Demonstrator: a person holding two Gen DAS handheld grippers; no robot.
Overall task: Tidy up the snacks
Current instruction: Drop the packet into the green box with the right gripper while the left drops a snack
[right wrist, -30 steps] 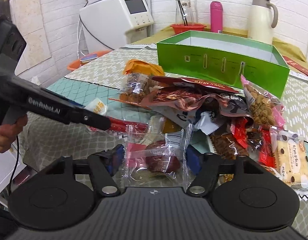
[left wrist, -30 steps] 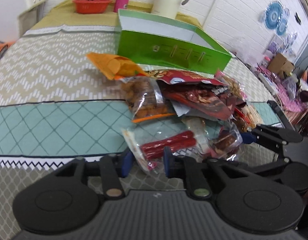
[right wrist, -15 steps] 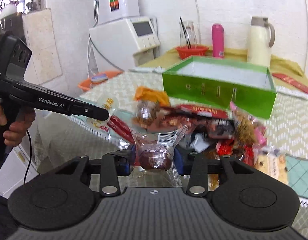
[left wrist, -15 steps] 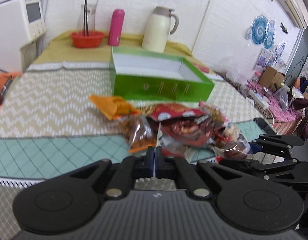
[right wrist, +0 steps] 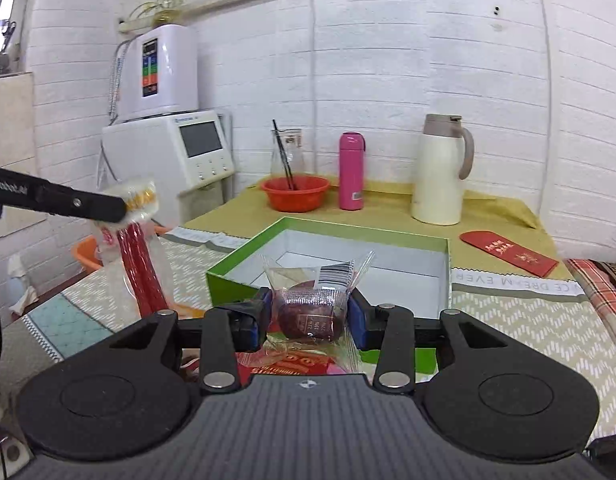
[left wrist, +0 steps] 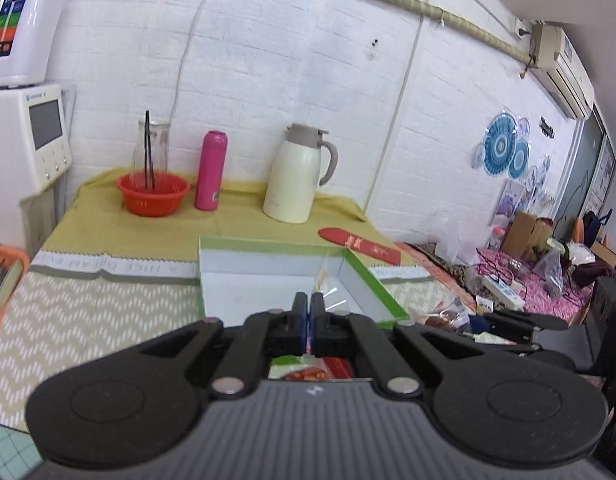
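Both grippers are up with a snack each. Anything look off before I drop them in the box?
Nothing damaged or spilled. The left gripper pinches only the top edge of the red stick pack, which dangles loosely. The right gripper squarely clamps the round wrapped snack. The green box sits open, empty.

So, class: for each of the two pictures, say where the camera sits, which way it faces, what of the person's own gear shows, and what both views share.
Left wrist: on the left gripper, looking along its shut fingers, clamped on a clear wrapper edge, over the green box toward the white brick wall; the right gripper's black frame shows at right.
Right wrist: on the right gripper, which clamps a wrapped dark red snack, facing the same box; the left gripper enters from the left, dangling a red stick snack packet.
Shared: box, cream jug, pink flask, red bowl.
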